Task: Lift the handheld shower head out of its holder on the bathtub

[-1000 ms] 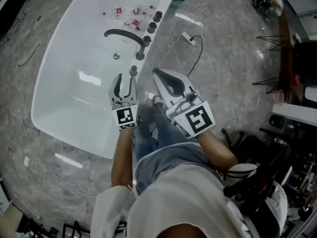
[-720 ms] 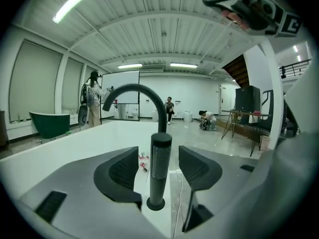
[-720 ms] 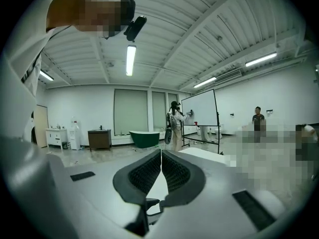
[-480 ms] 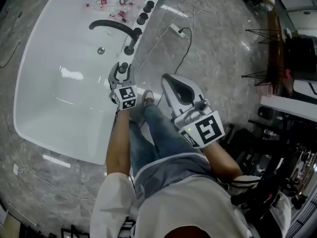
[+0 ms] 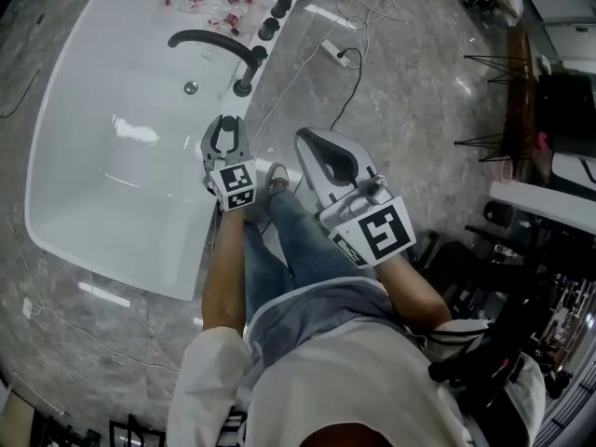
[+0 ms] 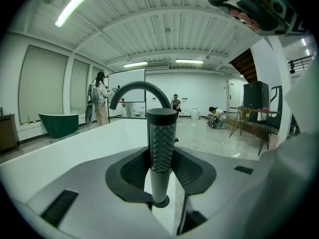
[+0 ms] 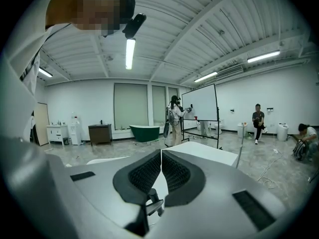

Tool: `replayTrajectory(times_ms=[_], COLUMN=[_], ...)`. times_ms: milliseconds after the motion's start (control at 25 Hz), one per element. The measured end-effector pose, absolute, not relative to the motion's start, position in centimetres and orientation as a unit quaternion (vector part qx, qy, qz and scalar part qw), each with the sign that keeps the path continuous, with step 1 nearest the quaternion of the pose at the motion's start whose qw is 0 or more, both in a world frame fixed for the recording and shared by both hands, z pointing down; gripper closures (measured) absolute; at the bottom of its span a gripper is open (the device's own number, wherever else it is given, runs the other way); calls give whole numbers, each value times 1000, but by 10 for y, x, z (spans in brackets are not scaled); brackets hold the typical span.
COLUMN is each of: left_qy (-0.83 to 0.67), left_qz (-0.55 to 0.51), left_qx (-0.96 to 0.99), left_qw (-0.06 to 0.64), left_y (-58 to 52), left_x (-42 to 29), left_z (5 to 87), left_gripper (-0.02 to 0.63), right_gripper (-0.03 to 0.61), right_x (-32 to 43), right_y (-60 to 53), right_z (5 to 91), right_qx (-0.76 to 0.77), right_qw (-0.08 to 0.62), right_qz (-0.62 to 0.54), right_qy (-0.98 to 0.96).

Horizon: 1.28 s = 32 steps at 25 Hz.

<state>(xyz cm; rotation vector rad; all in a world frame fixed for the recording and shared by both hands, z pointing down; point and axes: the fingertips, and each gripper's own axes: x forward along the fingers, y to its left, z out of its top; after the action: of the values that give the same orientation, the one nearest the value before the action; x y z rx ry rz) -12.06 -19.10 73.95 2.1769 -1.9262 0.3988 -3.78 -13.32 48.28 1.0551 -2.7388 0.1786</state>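
The handheld shower head (image 6: 162, 143) is a dark, dimpled wand that stands upright in its holder on the white bathtub's rim (image 5: 244, 147). My left gripper (image 6: 162, 154) straddles it. Its jaws are closing, and both pads (image 6: 137, 168) touch the wand's sides. In the head view the left gripper (image 5: 224, 128) sits over the rim, just short of the black faucet base. My right gripper (image 5: 302, 138) hovers beside the tub above the floor. The right gripper (image 7: 161, 156) is shut with nothing in it.
A black arched spout (image 5: 209, 43) rises beyond the wand, with round knobs (image 5: 276, 15) and small bottles (image 5: 209, 3) farther along the rim. A power strip and cables (image 5: 340, 59) lie on the marble floor. The person's legs and shoes (image 5: 275, 182) stand against the tub.
The left gripper came down to the rim and slid around the wand, its jaws spreading wide and then narrowing onto it. The right gripper sank a little and stayed shut.
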Motion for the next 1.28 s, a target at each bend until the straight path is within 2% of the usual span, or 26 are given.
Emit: replayTrajectory(times_ms=[240,640,920,1080,1280], left_qy=[-667,-675,-674,-676,-685], left_qz=[97,27,10,7,6], left_qx=[734,736,738,737,728], left_qw=[84,43,40,23,19], left_y=[-182,-140,-93,-71,-65], left_x=[-124,-129,-91,-69,-57], left_z=[651,436,302,257,242], left_gripper=[463,463,462,462,462], right_gripper=[560,560,560,560,560], right_x=[-40,-42,-10,3,9], right_y=[-130,-110,-94,-90,-90], right_z=[445,359,288,261,246], right_qx=[349,359,363,361,350], right_qw=[88,67,55,43,38], right_qz=[48,43,46,41,43], right_qy=[-932,-930,-929,-931,-935])
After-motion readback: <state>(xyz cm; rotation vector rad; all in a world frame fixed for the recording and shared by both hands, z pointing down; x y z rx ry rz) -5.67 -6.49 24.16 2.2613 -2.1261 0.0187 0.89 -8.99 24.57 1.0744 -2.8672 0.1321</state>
